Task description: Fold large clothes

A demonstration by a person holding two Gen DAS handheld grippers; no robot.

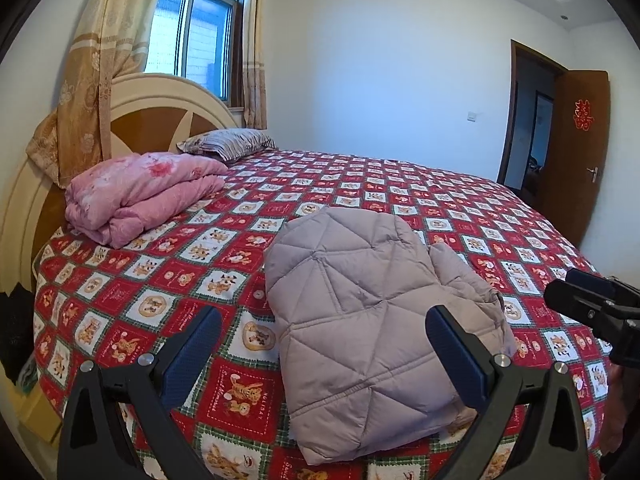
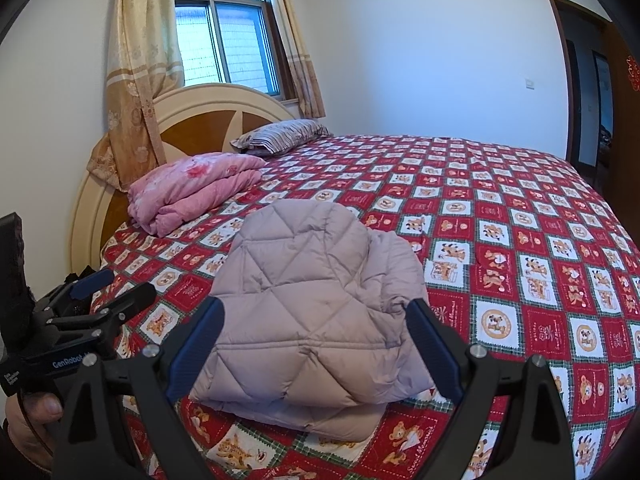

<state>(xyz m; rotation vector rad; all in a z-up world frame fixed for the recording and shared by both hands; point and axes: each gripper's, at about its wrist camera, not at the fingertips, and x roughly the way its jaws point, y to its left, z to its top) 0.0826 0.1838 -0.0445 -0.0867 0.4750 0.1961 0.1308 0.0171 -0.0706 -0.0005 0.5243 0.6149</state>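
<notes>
Lying folded on one bed (image 1: pixel 360 184), one quilted jacket (image 1: pixel 372 320), left claw (image 1: pixel 324 352) and right claw (image 2: pixel 316 344) both spread wide, empty

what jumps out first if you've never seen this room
The loud red checked bedspread with cartoon squares fills the room. On its near edge lies a folded grey quilted jacket, between both open grippers, left gripper and right gripper. A folded pink quilt sits by the headboard.

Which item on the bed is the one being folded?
Start at the bed with the red cartoon-check cover. At its near edge, in front of both open grippers, lies the jacket. It is grey-mauve, quilted in triangles, unlike the pink quilt by the headboard.
</notes>
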